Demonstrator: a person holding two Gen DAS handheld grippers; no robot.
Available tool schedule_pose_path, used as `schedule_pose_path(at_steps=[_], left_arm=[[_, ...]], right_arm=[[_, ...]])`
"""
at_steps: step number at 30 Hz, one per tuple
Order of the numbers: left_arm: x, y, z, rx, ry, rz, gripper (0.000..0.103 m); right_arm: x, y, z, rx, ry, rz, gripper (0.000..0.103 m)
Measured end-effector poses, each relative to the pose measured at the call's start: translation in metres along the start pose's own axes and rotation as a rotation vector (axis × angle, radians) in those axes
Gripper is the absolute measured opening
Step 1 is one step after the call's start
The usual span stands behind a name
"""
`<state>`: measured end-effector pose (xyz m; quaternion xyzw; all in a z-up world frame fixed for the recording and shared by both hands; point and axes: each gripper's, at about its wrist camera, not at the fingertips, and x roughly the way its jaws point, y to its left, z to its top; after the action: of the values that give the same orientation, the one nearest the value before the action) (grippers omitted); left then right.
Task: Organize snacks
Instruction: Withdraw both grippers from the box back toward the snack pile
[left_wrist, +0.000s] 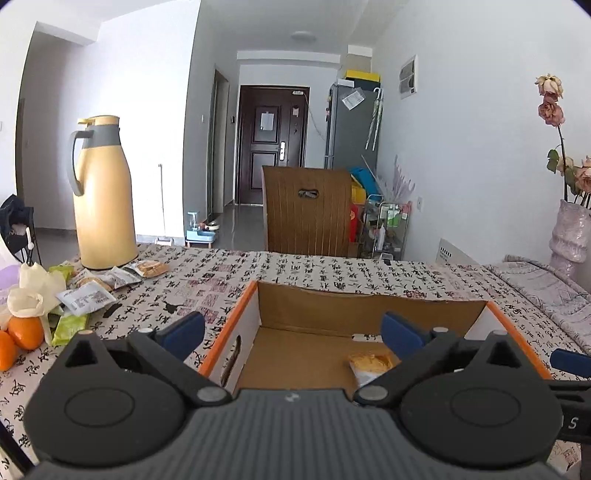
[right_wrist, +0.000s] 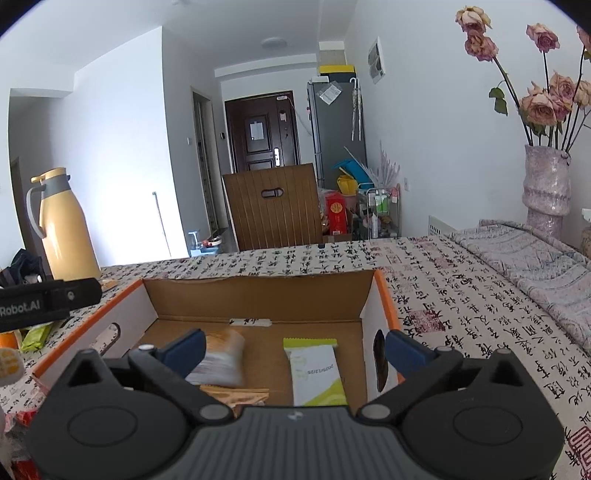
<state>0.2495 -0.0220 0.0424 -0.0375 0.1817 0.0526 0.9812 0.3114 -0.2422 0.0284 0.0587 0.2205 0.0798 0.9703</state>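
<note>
The left gripper (left_wrist: 291, 334) has black plastic arms and blue rubbery fingertips (left_wrist: 184, 332). Its fingers stand wide apart and hold nothing. Between and just past them sits an open cardboard box (left_wrist: 369, 308). The box is brown and plain inside, white outside, with a bright orange edge and an oval hand hole in its side. On the box floor, near the right fingertip, lies a small clear packet (left_wrist: 371, 363) with something yellow and crumbly in it.

Far off to the left of the left fingertip is a loose pile of snack packets (left_wrist: 92, 291), shiny and flat, some green, some see-through. Two round oranges (left_wrist: 22, 334) lie next to them. Behind the pile stands a tall, smooth yellow jug (left_wrist: 103, 195) with a grey handle.

The right gripper (right_wrist: 295, 349) looks the same, and its fingers are also wide apart with nothing held. Between them, inside the box, lies a long flat white and green packet (right_wrist: 314, 373). By the left fingertip is a puffy clear bag (right_wrist: 221, 358), blurry, and a gold crinkly wrapper (right_wrist: 236, 397) closer in.

The table wears a cloth (right_wrist: 424, 280) printed with black writing.
</note>
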Motion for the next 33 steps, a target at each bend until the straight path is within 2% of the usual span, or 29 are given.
schedule_pose_path(at_steps=[10,22,33], left_arm=[[-0.010,-0.002,0.005,0.003,-0.019,-0.008,0.103],[-0.034,0.006,0.017,-0.026,-0.016,-0.033,0.103],[-0.083,0.029,-0.007,-0.022,0.008,-0.069,0.103]], right_arm=[[-0.002,-0.001,0.003,0.006,-0.007,0.001,0.103],[-0.030,-0.002,0.016,0.008,-0.060,0.001,0.103],[-0.081,-0.007,-0.006,-0.033,-0.056,0.014,0.103]])
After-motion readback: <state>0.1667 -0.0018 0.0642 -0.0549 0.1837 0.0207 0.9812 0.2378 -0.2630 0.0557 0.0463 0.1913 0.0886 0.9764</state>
